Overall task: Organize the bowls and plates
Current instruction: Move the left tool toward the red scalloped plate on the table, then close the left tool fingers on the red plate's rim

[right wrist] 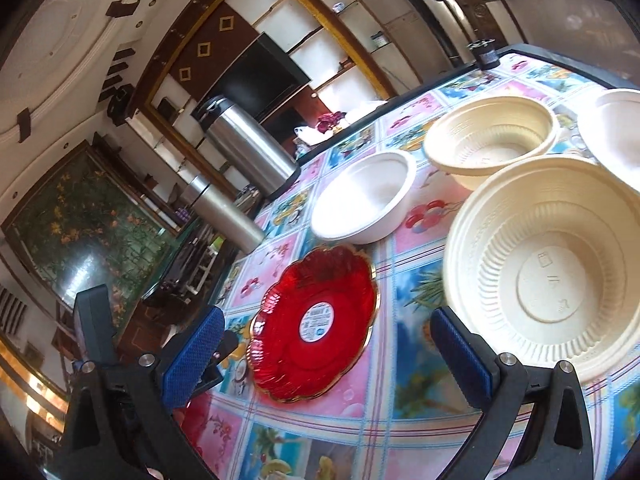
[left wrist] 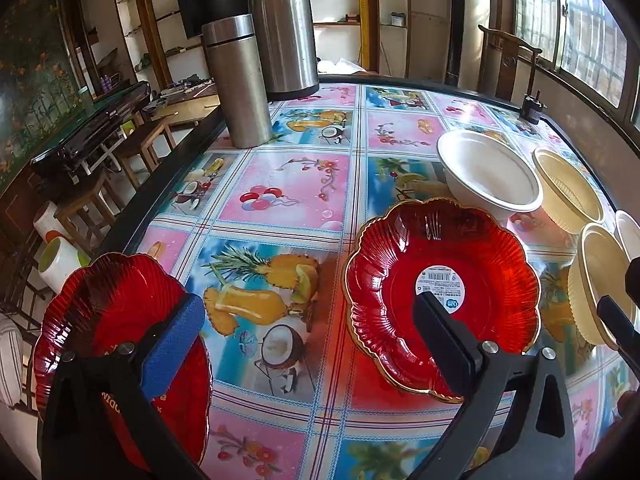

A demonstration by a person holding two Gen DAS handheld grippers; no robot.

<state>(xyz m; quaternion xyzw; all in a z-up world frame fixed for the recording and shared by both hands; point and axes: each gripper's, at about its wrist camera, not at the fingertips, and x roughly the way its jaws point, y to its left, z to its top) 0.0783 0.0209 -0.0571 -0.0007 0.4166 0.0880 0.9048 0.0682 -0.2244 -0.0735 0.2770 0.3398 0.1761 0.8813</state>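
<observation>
A red scalloped plate with a round label (left wrist: 442,296) lies on the table; it also shows in the right wrist view (right wrist: 316,324). A second red plate (left wrist: 120,344) lies at the near left under my left finger. My left gripper (left wrist: 308,320) is open, spanning the gap between both plates. My right gripper (right wrist: 324,356) is open, low over the labelled plate. A white bowl (right wrist: 364,196) and two cream ribbed bowls (right wrist: 492,140) (right wrist: 560,268) stand beyond; the near cream bowl is beside my right finger.
Two steel thermos flasks (left wrist: 236,80) (left wrist: 282,28) stand at the table's far left edge. A small dark object (left wrist: 534,106) sits at the far right corner. Another white bowl (right wrist: 616,128) is at the right edge. Stools and furniture lie beyond the left table edge.
</observation>
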